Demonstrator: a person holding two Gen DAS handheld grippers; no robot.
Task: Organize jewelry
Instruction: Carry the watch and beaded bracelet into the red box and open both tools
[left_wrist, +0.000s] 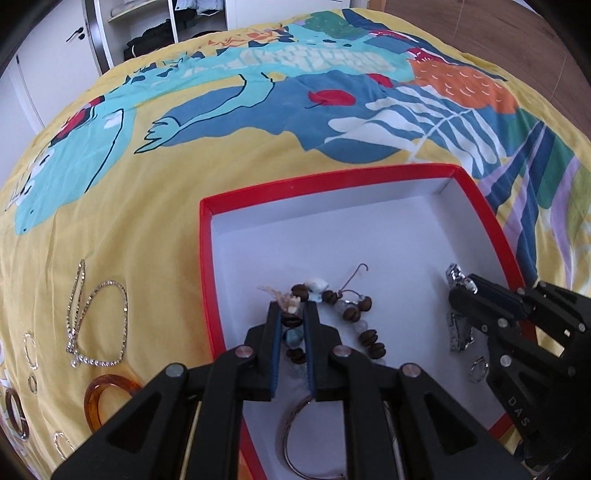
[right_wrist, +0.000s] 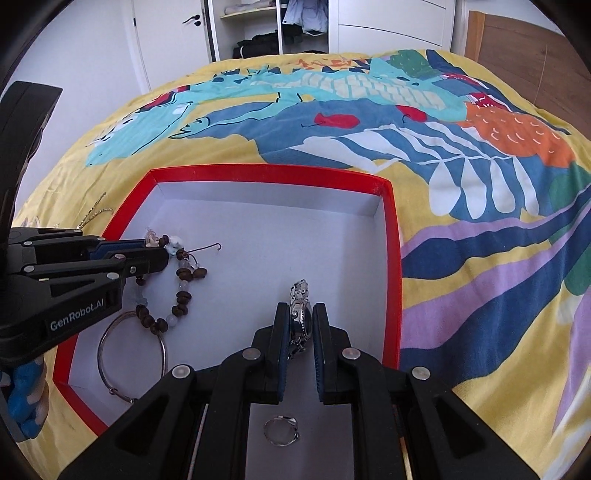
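Note:
A red box (left_wrist: 388, 175) with a white inside lies on the bed; it also shows in the right wrist view (right_wrist: 391, 258). My left gripper (left_wrist: 293, 308) is inside it, its jaws narrowly apart around a brown-and-pale bead bracelet (left_wrist: 364, 323), which lies on the box floor (right_wrist: 181, 295). My right gripper (right_wrist: 301, 308) is over the box with its jaws close on either side of a silver wristwatch (right_wrist: 300, 314); the watch also shows in the left wrist view (left_wrist: 458, 334). A thin metal bangle (right_wrist: 129, 354) and a silver ring (right_wrist: 280, 430) lie in the box.
On the yellow patterned bedspread (left_wrist: 147, 221) left of the box lie a rhinestone necklace (left_wrist: 96, 317), an amber bangle (left_wrist: 107, 398), several small hoops (left_wrist: 31, 350) and a brown ring (left_wrist: 16, 413). A wardrobe (right_wrist: 266, 26) stands beyond the bed.

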